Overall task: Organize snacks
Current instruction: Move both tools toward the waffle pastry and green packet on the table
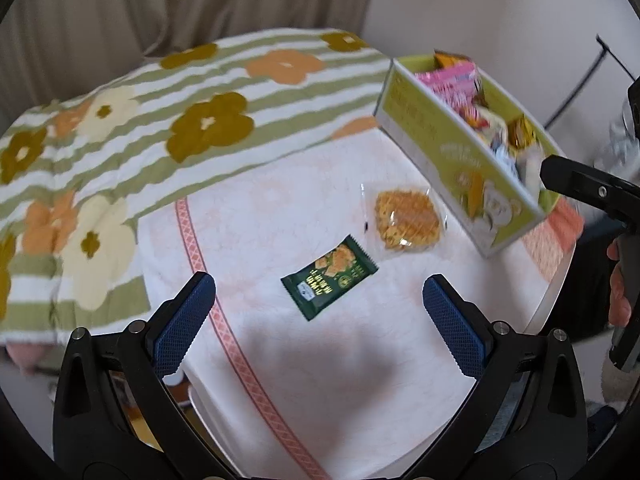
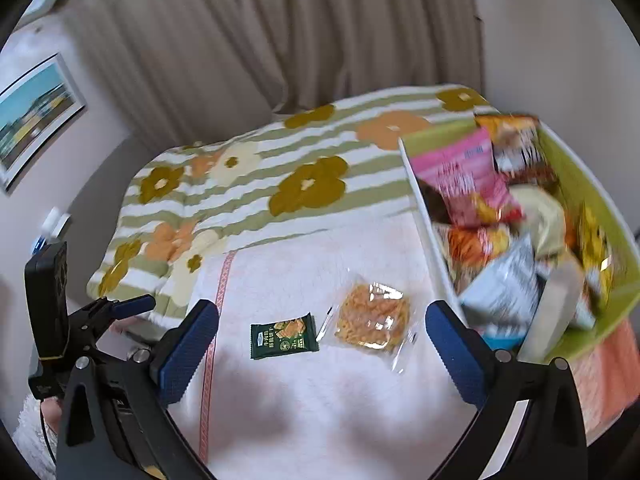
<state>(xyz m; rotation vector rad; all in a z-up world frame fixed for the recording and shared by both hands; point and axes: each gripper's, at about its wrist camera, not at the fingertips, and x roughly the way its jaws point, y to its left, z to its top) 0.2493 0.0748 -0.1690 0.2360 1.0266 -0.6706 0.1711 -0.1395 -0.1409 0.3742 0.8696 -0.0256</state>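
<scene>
Both claws hang spread wide above the near part of the table [image 1: 320, 380], gripping nothing. Left claw [image 1: 318, 316], with its blue ribbed pads [image 1: 182, 324], frames the white cloth with the orange patterned border [image 1: 224, 320]; the right claw [image 2: 322, 350] is likewise released over the same cloth. Along the table's left edge and far side lies a striped blanket with big flowers [image 1: 120, 128], ochre, orange and cream.

Near the middle of the table sits a small dark green cracker packet [image 1: 330, 276], flat on the cloth. Just beside it to the right, and apart from it in the left wrist view, lies a clear wrapper holding a golden lattice-shaped snack [image 1: 408, 216], also flat. Further right, at the table's right edge, stands a lime-green box [image 1: 436, 136], open on top and crammed with mixed snack bags: pink [image 2: 460, 168], orange, silver and yellow ones, blurred. Beyond the table a beige curtain [image 2: 280, 40] hangs, and a framed picture [image 2: 36, 120] is on the left wall
</scene>
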